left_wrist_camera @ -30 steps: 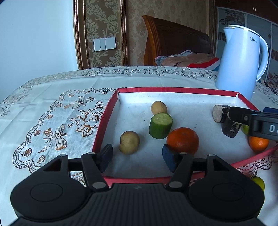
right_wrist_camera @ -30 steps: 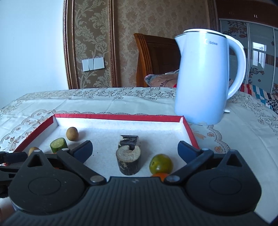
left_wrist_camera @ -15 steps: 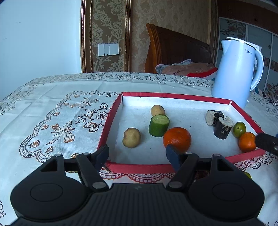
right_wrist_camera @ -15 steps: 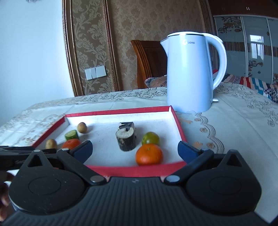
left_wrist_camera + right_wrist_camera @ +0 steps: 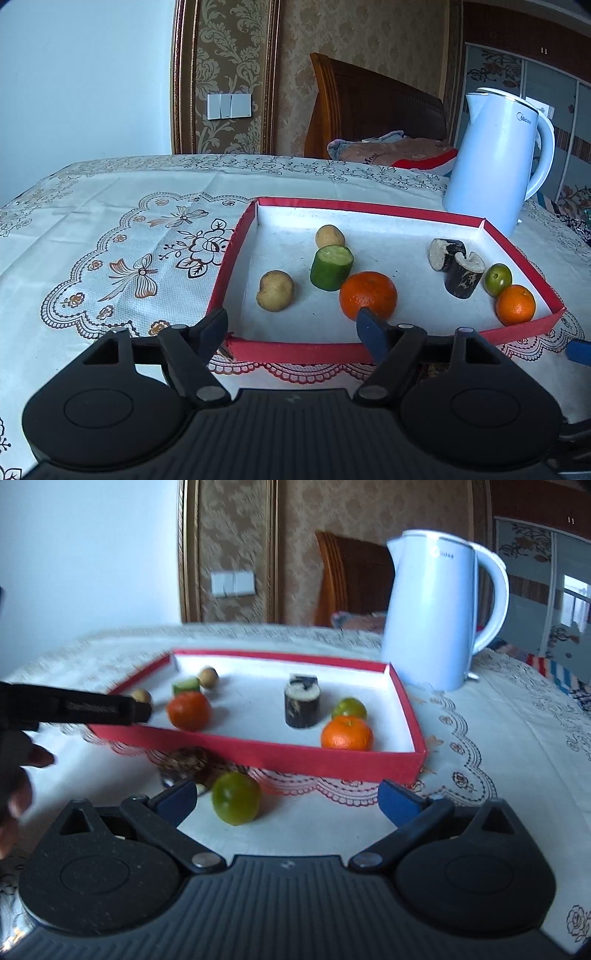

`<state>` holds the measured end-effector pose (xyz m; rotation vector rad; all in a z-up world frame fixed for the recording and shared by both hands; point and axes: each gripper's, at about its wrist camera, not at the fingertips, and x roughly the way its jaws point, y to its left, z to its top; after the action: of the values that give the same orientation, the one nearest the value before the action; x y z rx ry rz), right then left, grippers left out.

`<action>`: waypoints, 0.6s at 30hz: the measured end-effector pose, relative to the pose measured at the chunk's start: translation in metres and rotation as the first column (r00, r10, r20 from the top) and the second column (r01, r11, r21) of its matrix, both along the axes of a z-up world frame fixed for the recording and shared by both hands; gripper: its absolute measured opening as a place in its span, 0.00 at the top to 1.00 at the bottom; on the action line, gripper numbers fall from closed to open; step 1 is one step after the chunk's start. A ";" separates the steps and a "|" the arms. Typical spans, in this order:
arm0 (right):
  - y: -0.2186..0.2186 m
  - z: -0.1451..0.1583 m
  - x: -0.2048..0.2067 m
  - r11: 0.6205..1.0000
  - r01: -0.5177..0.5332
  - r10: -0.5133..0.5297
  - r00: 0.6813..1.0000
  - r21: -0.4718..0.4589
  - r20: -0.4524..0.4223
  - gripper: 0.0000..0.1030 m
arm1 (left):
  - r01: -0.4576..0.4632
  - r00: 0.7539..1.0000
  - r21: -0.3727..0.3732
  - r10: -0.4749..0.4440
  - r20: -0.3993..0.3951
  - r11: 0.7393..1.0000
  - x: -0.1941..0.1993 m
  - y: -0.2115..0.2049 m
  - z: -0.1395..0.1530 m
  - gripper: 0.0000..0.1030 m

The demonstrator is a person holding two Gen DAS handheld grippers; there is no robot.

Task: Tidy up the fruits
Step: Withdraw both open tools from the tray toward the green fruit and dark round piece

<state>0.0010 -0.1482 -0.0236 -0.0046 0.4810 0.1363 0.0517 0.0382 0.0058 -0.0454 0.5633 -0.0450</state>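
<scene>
A red-rimmed tray (image 5: 291,349) (image 5: 266,753) holds two potatoes (image 5: 275,290), a cucumber piece (image 5: 330,266), a large orange (image 5: 367,295) (image 5: 188,710), two dark cane pieces (image 5: 461,277), a green citrus (image 5: 498,278) and a small orange (image 5: 515,304) (image 5: 346,733). My left gripper (image 5: 293,328) hangs at the tray's near rim, its jaws opening with nothing between them. My right gripper (image 5: 286,799) stands open over the tablecloth. A second green fruit (image 5: 236,797) lies on the cloth between its fingers, close to the left one and not pressed.
A white kettle (image 5: 495,166) (image 5: 436,620) stands behind the tray's far right corner. A wooden chair (image 5: 369,107) is beyond the table. The left gripper's arm (image 5: 92,709) and a hand (image 5: 14,775) cross the right view's left side. Something dark brown (image 5: 188,762) lies by the tray's front.
Both grippers have drawn back from the tray. The left jaws have spread wider. The right view now takes in the whole tray and the green fruit on the cloth.
</scene>
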 end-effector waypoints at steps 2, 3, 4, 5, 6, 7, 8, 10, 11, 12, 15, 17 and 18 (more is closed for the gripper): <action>0.003 -0.002 0.006 1.000 0.017 -0.017 0.999 -0.019 -0.030 0.00 | 0.000 1.000 0.003 0.000 0.001 1.000 -0.001 -0.001 0.000 0.26; 0.003 -0.003 0.007 0.999 0.037 -0.037 0.999 -0.025 -0.032 0.00 | 0.000 1.000 0.002 0.000 0.001 1.000 -0.001 -0.001 0.000 0.25; 0.000 -0.003 0.006 0.998 0.056 -0.056 0.998 -0.017 -0.024 0.00 | 0.000 1.000 0.001 0.000 0.001 1.000 -0.001 -0.001 0.000 0.25; -0.005 -0.002 0.006 0.997 0.078 -0.078 0.997 -0.002 -0.014 0.00 | 0.000 1.000 0.001 0.000 0.002 1.000 -0.001 -0.001 0.000 0.25; -0.010 -0.002 0.005 0.994 0.106 -0.106 0.994 0.005 -0.007 0.00 | 0.000 1.000 0.003 0.000 0.002 1.000 -0.001 -0.001 0.000 0.25; -0.014 -0.001 0.004 0.991 0.134 -0.134 0.991 0.008 0.000 0.00 | -0.001 1.000 0.004 0.001 0.002 1.000 -0.001 -0.001 0.000 0.25; -0.018 0.000 0.002 0.987 0.158 -0.158 0.987 0.013 0.005 0.00 | 0.000 1.000 0.005 0.000 0.004 1.000 -0.001 -0.001 0.000 0.25; -0.024 0.000 0.000 0.987 0.156 -0.157 0.988 0.041 0.003 0.00 | 0.001 1.000 0.007 -0.001 0.010 1.000 -0.004 -0.002 0.000 0.25; -0.025 -0.001 0.001 0.991 0.120 -0.119 0.993 0.061 -0.012 0.00 | 0.000 1.000 0.010 0.000 0.014 1.000 -0.006 -0.003 0.001 0.24; -0.026 -0.002 0.003 0.993 0.079 -0.077 0.997 0.083 -0.032 0.00 | 0.000 1.000 0.015 0.000 0.019 1.000 -0.007 -0.004 0.001 0.22; -0.020 -0.005 0.009 0.995 0.045 -0.040 0.997 0.090 -0.059 0.00 | 0.000 1.000 0.020 -0.001 0.032 1.000 -0.010 -0.006 0.002 0.19; -0.016 -0.006 0.013 0.996 0.062 -0.057 0.996 0.058 -0.071 0.00 | 0.009 0.999 0.026 -0.010 0.033 1.000 -0.011 -0.008 0.001 0.19; -0.015 -0.007 0.015 0.996 0.065 -0.060 0.995 0.057 -0.082 0.00 | 0.008 0.999 0.033 -0.010 0.037 0.999 -0.011 -0.009 0.001 0.19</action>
<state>0.0158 -0.1634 -0.0305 0.0743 0.5567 0.0892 0.0407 0.0293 0.0072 -0.0100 0.5274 -0.0453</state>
